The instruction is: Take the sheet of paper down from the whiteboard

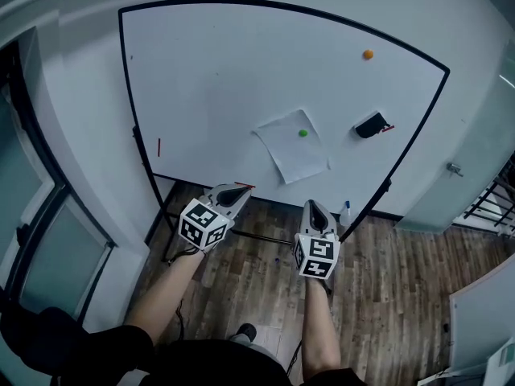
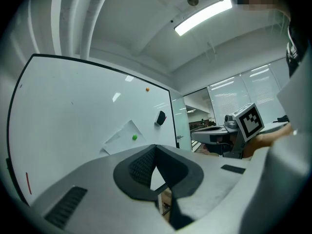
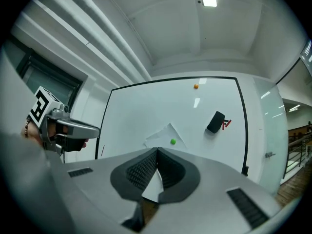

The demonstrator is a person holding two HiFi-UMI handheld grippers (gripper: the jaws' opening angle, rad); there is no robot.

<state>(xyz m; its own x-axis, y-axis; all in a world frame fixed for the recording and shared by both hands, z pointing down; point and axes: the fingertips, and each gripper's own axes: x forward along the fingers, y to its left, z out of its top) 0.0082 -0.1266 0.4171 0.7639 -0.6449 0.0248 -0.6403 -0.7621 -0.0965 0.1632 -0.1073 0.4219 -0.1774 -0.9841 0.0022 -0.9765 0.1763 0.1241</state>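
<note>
A white sheet of paper point(image 1: 293, 145) hangs tilted on the whiteboard point(image 1: 209, 79), pinned by a green magnet point(image 1: 303, 133). The sheet point(image 2: 123, 136) shows above the left jaws, and the paper point(image 3: 164, 134) with its green magnet point(image 3: 173, 141) shows above the right jaws. My left gripper point(image 1: 239, 190) is shut and empty, a short way below and left of the sheet. My right gripper point(image 1: 313, 210) is shut and empty too, just below the sheet's lower edge. Both point level at the board and stand apart from it.
A black eraser point(image 1: 371, 125) sticks to the board right of the sheet, with an orange magnet point(image 1: 368, 55) higher up. A red marker point(image 1: 158, 146) sits at the board's left. A spray bottle point(image 1: 346, 214) stands by the board's stand on the wooden floor point(image 1: 386, 280).
</note>
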